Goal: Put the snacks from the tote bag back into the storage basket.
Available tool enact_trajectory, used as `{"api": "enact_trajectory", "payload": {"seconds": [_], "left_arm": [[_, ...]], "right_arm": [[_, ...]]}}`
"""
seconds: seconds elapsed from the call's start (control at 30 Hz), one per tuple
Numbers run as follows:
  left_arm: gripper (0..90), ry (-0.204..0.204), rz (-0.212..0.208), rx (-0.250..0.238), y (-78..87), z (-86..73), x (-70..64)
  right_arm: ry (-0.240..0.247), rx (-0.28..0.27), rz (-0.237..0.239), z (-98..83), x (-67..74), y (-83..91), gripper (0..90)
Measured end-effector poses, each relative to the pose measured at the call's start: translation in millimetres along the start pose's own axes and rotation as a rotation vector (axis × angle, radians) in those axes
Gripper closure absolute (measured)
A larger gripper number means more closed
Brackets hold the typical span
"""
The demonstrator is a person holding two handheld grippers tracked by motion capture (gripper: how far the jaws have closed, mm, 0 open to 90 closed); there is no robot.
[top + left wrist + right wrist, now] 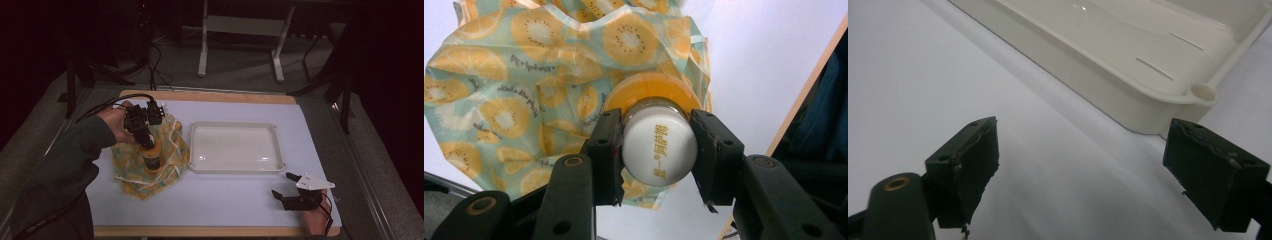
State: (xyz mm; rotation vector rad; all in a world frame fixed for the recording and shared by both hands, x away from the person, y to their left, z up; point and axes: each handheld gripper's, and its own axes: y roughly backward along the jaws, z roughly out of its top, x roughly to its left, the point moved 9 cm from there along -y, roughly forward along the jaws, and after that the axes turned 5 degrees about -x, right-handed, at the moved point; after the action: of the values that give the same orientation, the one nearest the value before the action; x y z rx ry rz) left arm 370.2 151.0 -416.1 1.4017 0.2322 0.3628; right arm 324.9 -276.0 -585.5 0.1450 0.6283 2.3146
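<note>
Left gripper (659, 150) jaws pinching white-capped bottle (659, 145), bottle standing on fruit-print cloth (499, 110) left of white tray (235, 167). Right gripper (1083, 170) jaws spread wide, nothing between, low over white surface (225, 200) near tray corner.

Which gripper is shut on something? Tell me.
The left gripper: it is clamped on the white-capped bottle over the fruit-print cloth. The right gripper stands open near the white tray.
</note>
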Motion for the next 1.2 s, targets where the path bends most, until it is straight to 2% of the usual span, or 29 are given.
{"api": "enact_trajectory", "payload": {"seconds": [0.3,0.37,0.63,1.2], "left_arm": [[58.8,-0.009,0.004,-0.002,12.7,1.2,-1.8],[58.8,-0.019,-0.002,-0.015,18.0,4.3,-2.9],[58.8,-0.043,0.004,-0.015,28.0,13.4,-7.5],[58.9,-0.087,-0.009,-0.025,35.7,31.4,-16.5]], "right_arm": [[0.000,-0.002,0.000,0.1,0.1,0.1,14.3],[-0.001,-0.002,0.000,0.1,0.2,0.3,14.3],[0.000,-0.006,0.001,0.3,0.0,0.6,14.3],[-0.001,-0.005,0.001,0.2,0.0,0.6,14.3]]}}
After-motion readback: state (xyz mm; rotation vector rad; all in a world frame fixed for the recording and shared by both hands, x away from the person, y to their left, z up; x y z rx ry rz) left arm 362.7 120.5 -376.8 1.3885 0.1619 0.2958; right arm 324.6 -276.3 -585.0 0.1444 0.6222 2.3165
